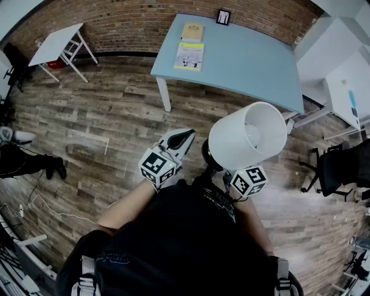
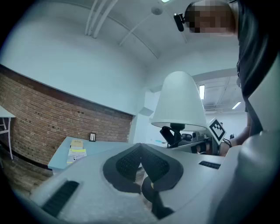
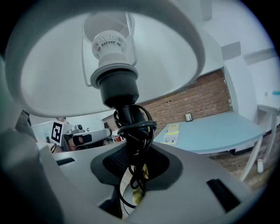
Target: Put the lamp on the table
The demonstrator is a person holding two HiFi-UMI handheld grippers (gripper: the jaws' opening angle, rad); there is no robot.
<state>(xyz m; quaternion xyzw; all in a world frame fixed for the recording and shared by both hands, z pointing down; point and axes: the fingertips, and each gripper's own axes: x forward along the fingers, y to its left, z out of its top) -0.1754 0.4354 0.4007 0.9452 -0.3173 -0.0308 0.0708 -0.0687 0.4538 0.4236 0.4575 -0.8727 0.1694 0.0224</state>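
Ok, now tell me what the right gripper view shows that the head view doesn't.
Only the right gripper view: the bulb inside the shade, and the black cord coiled round the lamp stem that the right gripper clamps in its jaws. Only the head view: the white folding table, the black chair, the person's torso. Both: the shade, the blue table, the brick wall.

A light blue table (image 1: 243, 58) stands on the wood plank floor (image 1: 104, 115), ahead of the left gripper (image 1: 186, 136) and slightly to its right. On the table's left part lie a tan book (image 1: 192, 31) and, nearer the gripper, a yellow-and-white leaflet (image 1: 189, 56). A small black frame (image 1: 223, 17) stands at the table's far edge.
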